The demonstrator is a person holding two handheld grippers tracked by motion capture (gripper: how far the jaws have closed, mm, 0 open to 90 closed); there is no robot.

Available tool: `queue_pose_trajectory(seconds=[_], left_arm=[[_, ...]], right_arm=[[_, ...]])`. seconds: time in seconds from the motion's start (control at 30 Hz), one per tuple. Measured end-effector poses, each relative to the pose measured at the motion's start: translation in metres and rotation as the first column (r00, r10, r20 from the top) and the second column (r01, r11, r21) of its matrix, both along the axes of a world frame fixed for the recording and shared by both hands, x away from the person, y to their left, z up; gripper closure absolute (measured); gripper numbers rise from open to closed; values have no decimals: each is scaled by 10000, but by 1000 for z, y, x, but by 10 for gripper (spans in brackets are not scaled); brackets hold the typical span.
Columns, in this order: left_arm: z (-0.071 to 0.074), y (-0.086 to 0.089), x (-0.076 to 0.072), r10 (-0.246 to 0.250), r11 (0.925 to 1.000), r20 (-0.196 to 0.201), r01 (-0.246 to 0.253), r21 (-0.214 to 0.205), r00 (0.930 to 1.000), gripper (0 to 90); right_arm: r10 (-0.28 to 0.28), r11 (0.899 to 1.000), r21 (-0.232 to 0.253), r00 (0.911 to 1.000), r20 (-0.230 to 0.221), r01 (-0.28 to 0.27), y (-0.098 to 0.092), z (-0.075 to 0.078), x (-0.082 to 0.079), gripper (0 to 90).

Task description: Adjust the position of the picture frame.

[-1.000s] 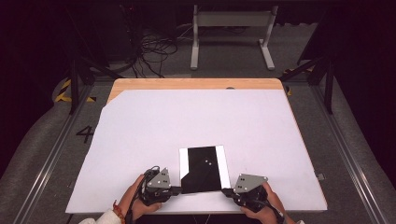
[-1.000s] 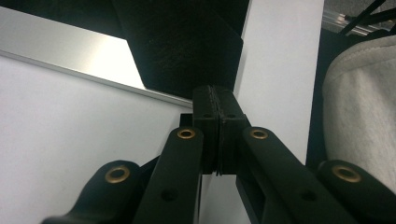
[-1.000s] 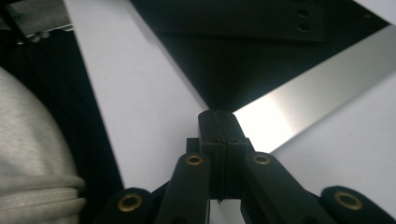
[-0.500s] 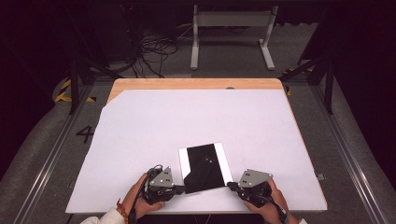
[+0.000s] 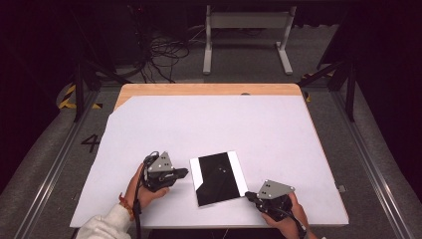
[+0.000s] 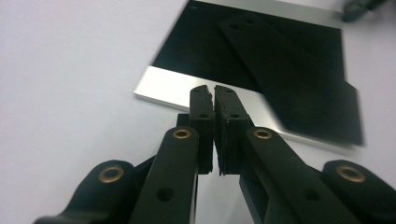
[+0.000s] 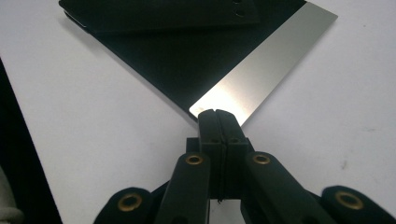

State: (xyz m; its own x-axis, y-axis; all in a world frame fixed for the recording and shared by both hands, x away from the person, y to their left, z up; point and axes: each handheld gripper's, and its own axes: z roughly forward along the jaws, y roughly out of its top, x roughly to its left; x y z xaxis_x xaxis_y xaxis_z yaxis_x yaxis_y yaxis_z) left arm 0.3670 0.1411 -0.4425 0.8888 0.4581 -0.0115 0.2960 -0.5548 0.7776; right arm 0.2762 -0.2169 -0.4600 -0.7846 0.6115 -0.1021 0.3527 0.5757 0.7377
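Observation:
A flat rectangular plate with a glossy black face and silver strips along two sides lies on the white table top near its front edge. On its black face is a darker strip shape with small holes. My left gripper is just left of the plate, pointing at its left silver edge, a small gap away. Its pads show only a thin slit with nothing in it. My right gripper is shut, its tip at the near right corner of the plate.
The white sheet covers a wooden table whose bare rim shows at the back. Behind it on the dark floor are a tangle of cables and a grey metal stand. A small dark mark sits on the back rim.
My left gripper has moved from the plate's near left corner up the table and now sits beside the left edge. The right gripper has barely shifted.

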Motion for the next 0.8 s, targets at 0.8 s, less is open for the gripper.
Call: queue_pose_trajectory(seconds=[0.8], left_arm=[[-22,-28,68,555,9969,-370,-534,573,9978,839]], right_arm=[[-536,9984,173,9984,184,532,1,-3,-6,900]])
